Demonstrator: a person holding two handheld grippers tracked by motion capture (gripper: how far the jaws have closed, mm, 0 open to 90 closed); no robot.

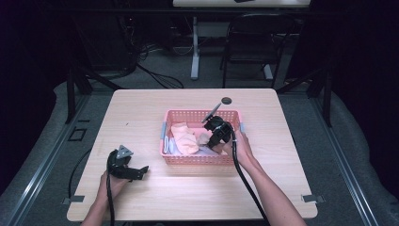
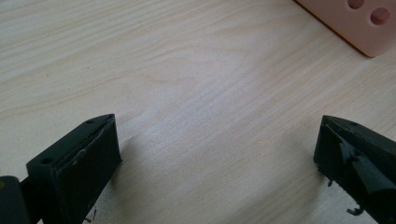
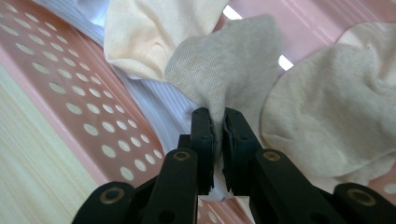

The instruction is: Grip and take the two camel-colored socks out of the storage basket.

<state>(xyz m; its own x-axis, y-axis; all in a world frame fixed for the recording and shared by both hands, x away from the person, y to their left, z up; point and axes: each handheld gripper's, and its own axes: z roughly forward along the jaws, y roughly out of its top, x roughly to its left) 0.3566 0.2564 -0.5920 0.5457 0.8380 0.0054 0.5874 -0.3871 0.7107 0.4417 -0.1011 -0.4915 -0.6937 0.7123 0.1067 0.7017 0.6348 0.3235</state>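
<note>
Inside the basket: your right gripper (image 3: 218, 140) is down among the cloth in the pink basket (image 1: 201, 160), jaws pinched tight on a fold of the grey sock (image 3: 229, 65)

Right gripper grip: closed on the grey sock; a tuft of knit is squeezed between the two pads and the rest fans out just ahead of the jaw tips

Beside the right jaws: a cream sock (image 3: 144, 32) lies ahead and to the left in the right gripper view, a beige sock (image 3: 322, 116) to the right, touching the grey one; a white ribbed cloth (image 3: 154, 107) runs under them along the perforated basket wall

Left gripper: your left gripper (image 1: 134, 172) rests low over the bare wooden table (image 2: 187, 70), jaws spread wide with nothing between them

Ahead of the left jaws: a corner of the pink basket sits up and to the right in the left gripper view, apart from the jaws

Task guess: none was given; it looks like you are taking socks out of the basket, or sorting them

Done so far: the grab on the grey sock looks secure; nothing lies on the table outside the basket, so I judge no piece is out yet

Left to do: lift the grey sock clear and set it down; the cream and beige socks and the white cloth are in the basket

Watch: the beige sock touches the gripped one and may drag along
</note>
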